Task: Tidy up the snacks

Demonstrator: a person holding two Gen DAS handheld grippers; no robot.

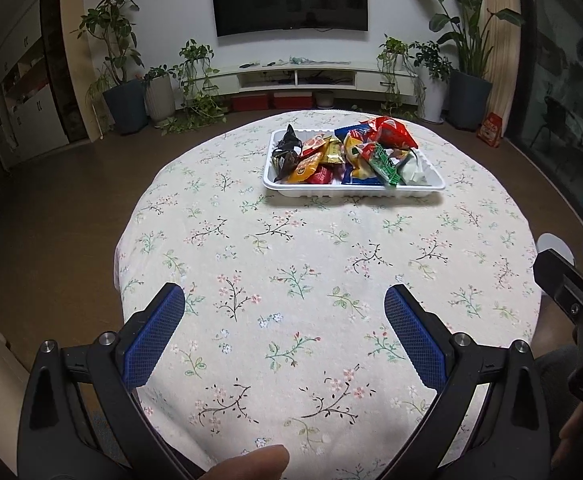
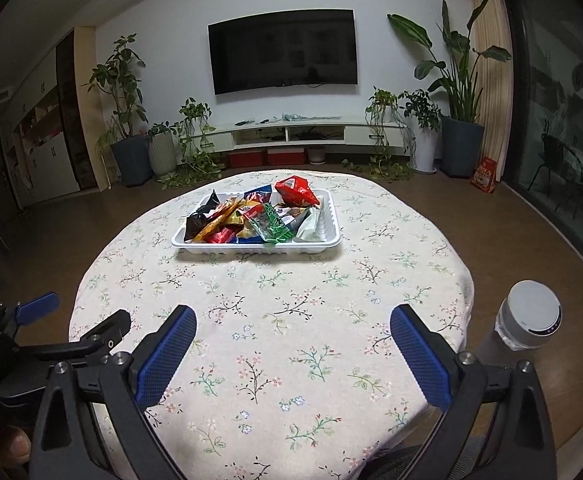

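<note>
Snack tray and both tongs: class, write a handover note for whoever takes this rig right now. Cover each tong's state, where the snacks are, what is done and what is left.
Left tongs: open, empty, held over the near part of the table.
Right tongs: open, empty, also over the near part.
Snack packets: all piled in the white tray on the far side of the floral tablecloth; a red packet sits on top at the back right. No packets lie loose on the cloth.
Done: gathering looks complete.
Left: probably nothing beyond tidying the pile.
</note>
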